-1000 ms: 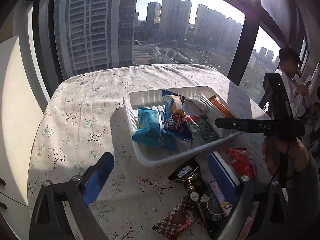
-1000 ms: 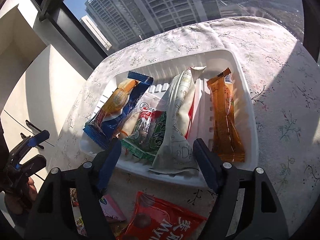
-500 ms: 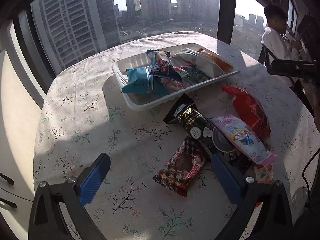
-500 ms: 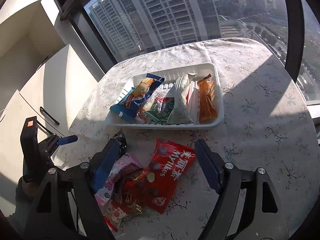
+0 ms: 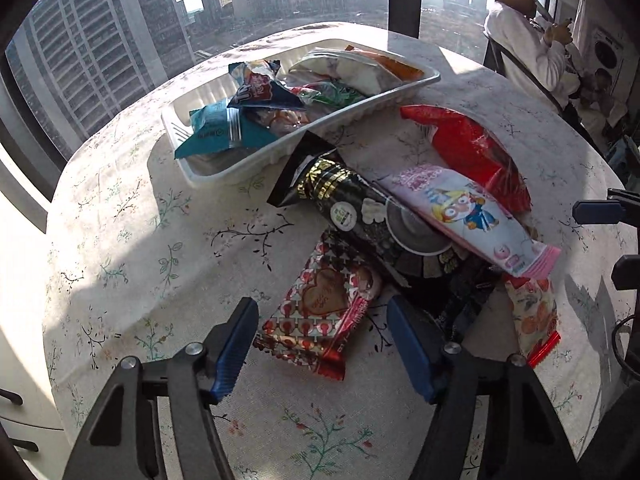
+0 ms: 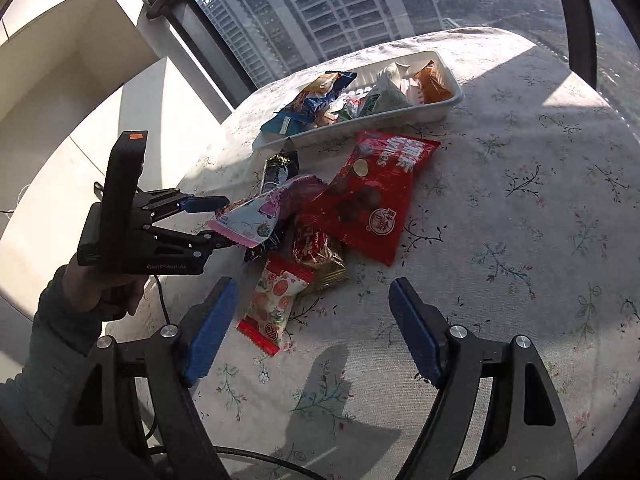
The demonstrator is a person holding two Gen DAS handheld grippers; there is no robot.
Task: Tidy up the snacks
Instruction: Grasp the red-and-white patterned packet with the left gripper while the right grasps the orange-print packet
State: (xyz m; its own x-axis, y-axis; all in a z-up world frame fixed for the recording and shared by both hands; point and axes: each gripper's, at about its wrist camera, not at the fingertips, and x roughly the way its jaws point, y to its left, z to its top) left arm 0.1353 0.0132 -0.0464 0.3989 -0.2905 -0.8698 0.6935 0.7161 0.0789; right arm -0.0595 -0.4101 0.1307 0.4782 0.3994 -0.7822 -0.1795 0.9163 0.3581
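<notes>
A white tray (image 5: pixel 208 174) at the far side of the table holds several snack packets and also shows in the right wrist view (image 6: pixel 448 104). Loose snacks lie in a pile in front of it: a heart-patterned red packet (image 5: pixel 320 308), a black packet (image 5: pixel 352 208), a pink cartoon packet (image 5: pixel 464 216), a big red bag (image 6: pixel 376 196) and a small orange-print packet (image 6: pixel 276 300). My left gripper (image 5: pixel 322 344) is open, its jaws either side of the heart packet's near end. My right gripper (image 6: pixel 312 324) is open and empty, just right of the orange-print packet.
The round table has a floral cloth (image 6: pixel 540 208). Windows stand behind it. A person (image 5: pixel 532 40) in white sits at the far right. The left gripper's body (image 6: pixel 128 208) and hand show at the left of the right wrist view.
Both grippers have drawn back from the tray toward the near side of the table. The left one has come down over the heart-patterned packet. Both stay open.
</notes>
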